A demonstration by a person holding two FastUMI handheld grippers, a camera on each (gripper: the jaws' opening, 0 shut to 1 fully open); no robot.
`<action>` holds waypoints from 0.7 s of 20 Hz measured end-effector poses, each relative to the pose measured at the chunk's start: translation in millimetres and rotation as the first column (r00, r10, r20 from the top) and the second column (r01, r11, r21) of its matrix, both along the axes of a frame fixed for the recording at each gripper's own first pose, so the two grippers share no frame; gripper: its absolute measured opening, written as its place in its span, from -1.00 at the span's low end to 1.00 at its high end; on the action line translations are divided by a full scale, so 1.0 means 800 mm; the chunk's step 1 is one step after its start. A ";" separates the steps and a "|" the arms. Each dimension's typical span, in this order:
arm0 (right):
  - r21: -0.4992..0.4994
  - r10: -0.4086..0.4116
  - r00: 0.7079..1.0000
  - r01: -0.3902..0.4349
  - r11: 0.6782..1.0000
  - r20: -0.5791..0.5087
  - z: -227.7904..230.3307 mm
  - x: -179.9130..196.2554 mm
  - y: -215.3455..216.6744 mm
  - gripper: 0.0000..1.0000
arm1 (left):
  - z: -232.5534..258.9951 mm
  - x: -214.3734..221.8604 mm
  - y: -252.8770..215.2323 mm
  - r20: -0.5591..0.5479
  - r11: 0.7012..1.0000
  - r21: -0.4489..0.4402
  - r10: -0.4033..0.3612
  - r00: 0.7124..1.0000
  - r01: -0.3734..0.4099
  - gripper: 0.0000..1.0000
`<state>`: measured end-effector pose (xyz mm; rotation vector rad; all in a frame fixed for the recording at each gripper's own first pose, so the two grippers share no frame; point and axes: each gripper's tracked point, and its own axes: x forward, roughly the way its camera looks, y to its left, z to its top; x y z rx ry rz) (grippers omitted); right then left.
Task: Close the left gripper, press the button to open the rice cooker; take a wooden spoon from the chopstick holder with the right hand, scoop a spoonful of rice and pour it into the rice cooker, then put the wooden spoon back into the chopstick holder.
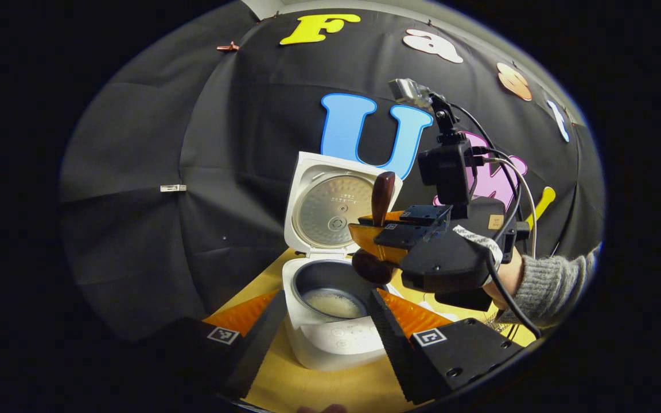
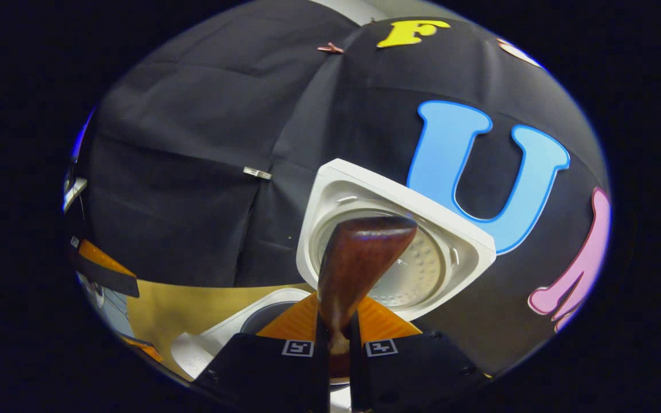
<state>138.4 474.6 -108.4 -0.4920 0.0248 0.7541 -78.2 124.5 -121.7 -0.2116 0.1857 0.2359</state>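
Black cloth hangs behind a pale wooden table [image 1: 330,387] on which the rice cooker [image 1: 330,338] stands. Seen in the right gripper view, the right gripper [image 2: 339,344] has its two fingers pressed together on the handle of the wooden spoon [image 2: 359,252], whose dark, rounded end rises in front of the cooker's raised lid [image 2: 451,229]. From the left gripper view, that same gripper [image 1: 385,232] sits above the cooker's right edge, held by a hand [image 1: 508,275] in a grey knitted sleeve [image 1: 560,284], the spoon [image 1: 382,198] upright with its bowl low by the pot's rim. Rice [image 1: 333,303] lies in the grey inner pot [image 1: 307,278]. Nearer the camera, the left gripper [image 1: 327,327] stands wide apart, empty, one finger on either side of the cooker's front
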 end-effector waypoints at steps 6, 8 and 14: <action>-0.016 0.010 1.000 -0.010 1.000 0.000 -0.002 -0.004 0.000 -0.65 | 0.001 -0.005 0.001 0.000 1.000 0.002 -0.003 1.000 0.003 0.88; 0.057 -0.008 0.996 0.013 0.998 -0.092 0.000 0.000 -0.005 -0.65 | 0.002 -0.007 0.000 -0.002 1.000 0.002 -0.002 1.000 0.002 0.88; 0.351 -0.039 0.884 0.226 0.909 -0.466 -0.001 0.017 -0.035 -0.64 | 0.005 -0.006 -0.005 0.001 1.000 0.006 -0.004 1.000 0.004 0.89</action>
